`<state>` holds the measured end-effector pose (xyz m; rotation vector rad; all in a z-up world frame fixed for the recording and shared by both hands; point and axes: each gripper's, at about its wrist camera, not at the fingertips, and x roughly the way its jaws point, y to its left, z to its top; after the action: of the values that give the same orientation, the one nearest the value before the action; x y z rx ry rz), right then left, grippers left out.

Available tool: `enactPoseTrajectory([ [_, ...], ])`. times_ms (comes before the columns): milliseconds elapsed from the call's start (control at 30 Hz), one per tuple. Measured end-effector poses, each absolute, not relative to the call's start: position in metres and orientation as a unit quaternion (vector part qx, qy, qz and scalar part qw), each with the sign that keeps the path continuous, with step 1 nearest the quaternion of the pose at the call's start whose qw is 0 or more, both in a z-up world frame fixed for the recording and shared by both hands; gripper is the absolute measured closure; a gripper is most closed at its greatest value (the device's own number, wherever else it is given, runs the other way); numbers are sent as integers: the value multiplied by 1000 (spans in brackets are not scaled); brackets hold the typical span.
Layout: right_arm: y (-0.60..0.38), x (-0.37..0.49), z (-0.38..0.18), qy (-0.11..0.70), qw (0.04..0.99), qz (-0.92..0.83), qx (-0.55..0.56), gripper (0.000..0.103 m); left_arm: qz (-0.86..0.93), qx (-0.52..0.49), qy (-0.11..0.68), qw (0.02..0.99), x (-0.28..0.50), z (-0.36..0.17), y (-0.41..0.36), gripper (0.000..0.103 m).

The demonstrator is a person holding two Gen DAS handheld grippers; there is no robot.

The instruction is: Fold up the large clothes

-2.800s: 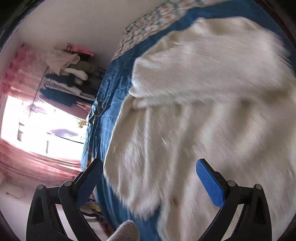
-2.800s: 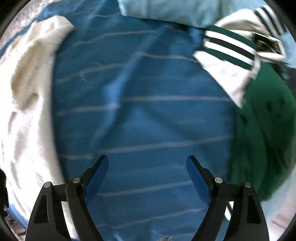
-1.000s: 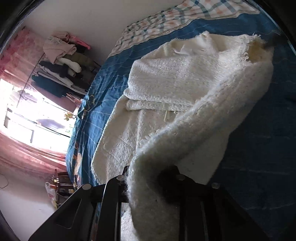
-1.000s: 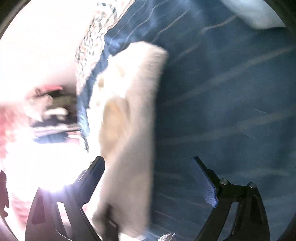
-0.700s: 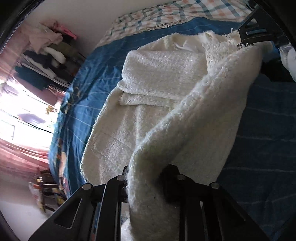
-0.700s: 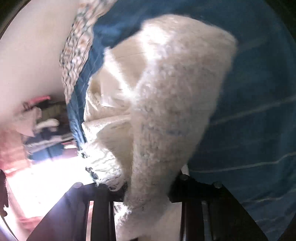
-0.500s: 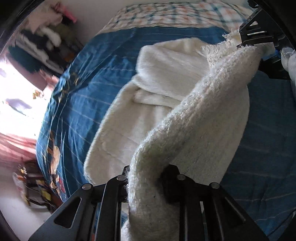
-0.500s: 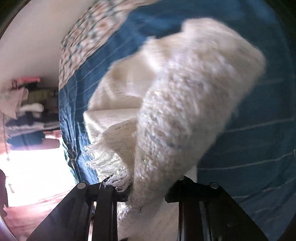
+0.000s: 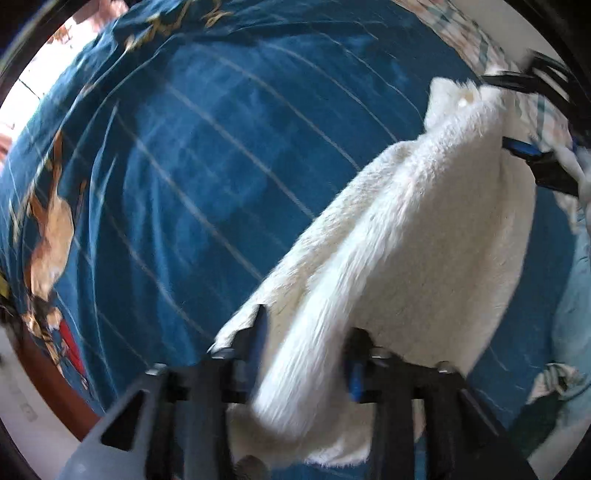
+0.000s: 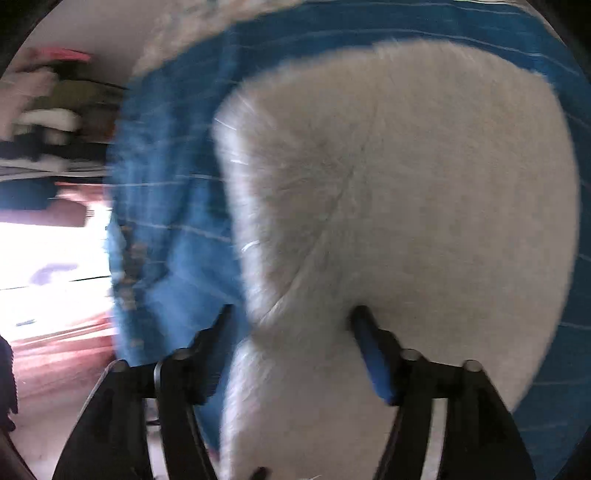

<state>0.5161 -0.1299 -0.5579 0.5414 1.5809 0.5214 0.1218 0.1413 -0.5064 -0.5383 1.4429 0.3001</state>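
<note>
Two hand-held grippers have the same fluffy white garment [image 9: 417, 229] between their fingers; the left hand-held gripper [image 9: 304, 339] is closed on a thick fold of it, the pile bulging up and spilling forward between the dark fingers [image 9: 258, 332], one blue pad just visible at the right finger; in the left wrist view the cloth runs up and away to the right hand-held gripper [image 9: 517, 122] at the upper right edge, whose black frame and blue pad meet the far corner of the garment; in the right wrist view the right hand-held gripper [image 10: 291, 325] grips a bunched part of the same cloth, which fills most of that blurred picture; the garment hangs above the blue bedspread [image 9: 207, 155], which has thin pale lines and a printed figure [image 9: 48, 229] towards its left border; a checked cloth [image 9: 469, 33] lies at the far edge of the bed, and a dark green garment [image 9: 535, 424] lies at the lower right; stacked clothes [image 10: 48, 122] show, blurred, at the left of the right wrist view.
</note>
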Motion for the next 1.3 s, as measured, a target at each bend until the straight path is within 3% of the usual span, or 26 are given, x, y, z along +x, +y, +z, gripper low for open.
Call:
enactPoseTrajectory([
  [67, -155, 517, -541, 671, 644, 249, 271, 33, 139, -253, 642, 710, 108, -500, 152, 26],
  [200, -262, 518, -527, 652, 702, 144, 247, 33, 154, -258, 632, 715, 97, -505, 161, 23],
  [333, -339, 522, -573, 681, 678, 87, 265, 32, 199, -221, 662, 688, 100, -553, 157, 22],
  [433, -351, 533, -629, 693, 630, 138, 322, 32, 205, -235, 668, 676, 97, -581, 157, 14],
  [533, -326, 543, -682, 685, 588, 195, 384, 25, 212, -255, 669, 665, 94, -589, 164, 8],
  [600, -313, 545, -678, 661, 607, 218, 383, 27, 207, -259, 671, 663, 93, -591, 167, 8],
  [633, -308, 544, -677, 656, 616, 214, 379, 39, 205, -256, 672, 664, 93, -591, 168, 8],
  [667, -309, 538, -674, 648, 620, 205, 393, 71, 202, -251, 673, 666, 94, -591, 170, 8],
  [833, -354, 461, -638, 569, 618, 105, 533, 78, 191, -218, 682, 671, 104, -578, 176, 8],
  [1000, -415, 307, -605, 541, 584, -54, 602, 79, 214, -182, 659, 697, 99, -533, 201, 8],
  [1133, -432, 182, -593, 587, 537, -146, 588, 79, 235, -167, 639, 713, 86, -507, 221, 8],
  [1200, -434, 143, -604, 625, 511, -164, 566, 72, 232, -170, 638, 714, 86, -507, 220, 9],
  [1233, -434, 135, -609, 641, 502, -164, 557, 65, 225, -175, 640, 713, 87, -511, 215, 9],
  [1267, -436, 125, -612, 662, 493, -174, 537, 51, 215, -181, 641, 714, 97, -510, 215, 9],
  [1300, -439, 119, -609, 668, 494, -181, 526, 47, 207, -183, 643, 714, 103, -507, 203, 9],
])
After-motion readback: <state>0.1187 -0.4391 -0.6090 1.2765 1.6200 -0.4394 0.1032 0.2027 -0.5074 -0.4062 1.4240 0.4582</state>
